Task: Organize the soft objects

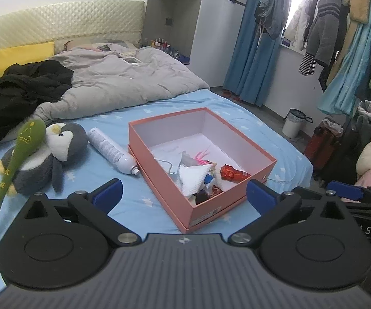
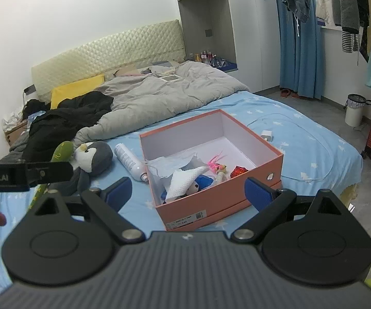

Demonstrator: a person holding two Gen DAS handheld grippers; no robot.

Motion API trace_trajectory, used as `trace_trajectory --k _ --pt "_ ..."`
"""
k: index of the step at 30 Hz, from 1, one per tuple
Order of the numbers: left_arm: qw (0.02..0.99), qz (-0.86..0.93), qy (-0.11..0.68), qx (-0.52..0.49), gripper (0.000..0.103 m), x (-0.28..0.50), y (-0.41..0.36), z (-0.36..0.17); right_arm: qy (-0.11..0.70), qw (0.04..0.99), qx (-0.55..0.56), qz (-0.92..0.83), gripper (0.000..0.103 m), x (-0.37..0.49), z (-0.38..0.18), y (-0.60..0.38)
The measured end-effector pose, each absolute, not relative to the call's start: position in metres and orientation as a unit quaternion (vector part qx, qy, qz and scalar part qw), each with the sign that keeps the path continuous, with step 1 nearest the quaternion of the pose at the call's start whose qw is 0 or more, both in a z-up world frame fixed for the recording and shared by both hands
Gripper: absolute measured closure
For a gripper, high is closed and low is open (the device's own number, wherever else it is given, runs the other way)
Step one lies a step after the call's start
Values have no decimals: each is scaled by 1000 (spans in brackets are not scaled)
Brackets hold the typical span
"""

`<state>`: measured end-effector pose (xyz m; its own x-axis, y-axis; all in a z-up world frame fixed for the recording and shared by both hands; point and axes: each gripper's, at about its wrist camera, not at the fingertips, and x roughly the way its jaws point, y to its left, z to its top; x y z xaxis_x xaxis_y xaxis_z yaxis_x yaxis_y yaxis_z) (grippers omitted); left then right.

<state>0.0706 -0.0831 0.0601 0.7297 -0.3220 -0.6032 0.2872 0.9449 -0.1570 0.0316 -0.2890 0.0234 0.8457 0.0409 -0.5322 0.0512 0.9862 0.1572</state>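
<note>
Both grippers were held above the near edge of the bed (image 1: 211, 103), and nothing was gripped by either. The left gripper (image 1: 184, 193) was seen with its blue fingers spread wide apart, and the right gripper (image 2: 186, 193) likewise. An open pink box (image 1: 211, 206) was set on the blue sheet between and just beyond the fingers; a white knitted piece (image 1: 194, 177), a pink feathered toy (image 2: 217, 163) and a red wrapped item (image 1: 233, 173) were lying inside it. A white spray bottle (image 1: 112, 150) was laid just beside the box's left wall. Further left, a grey penguin plush (image 1: 56, 152) was resting on the sheet, with a green stuffed stick (image 1: 7, 177) laid across it.
</note>
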Motion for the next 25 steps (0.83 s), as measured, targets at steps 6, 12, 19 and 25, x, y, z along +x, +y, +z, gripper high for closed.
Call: trace_trajectory --k 6,12,19,25 --pt "929 -158 333 -25 0 71 -84 61 278 957 83 -2 7 32 24 -289" --pt "930 -153 335 -22 0 70 -86 60 277 957 82 0 7 31 25 -288" --pt "930 -150 335 -23 0 69 -85 61 281 956 86 -3 7 31 23 -289" --pt "931 -149 332 -24 0 68 -84 62 282 956 83 -3 7 31 23 -288"
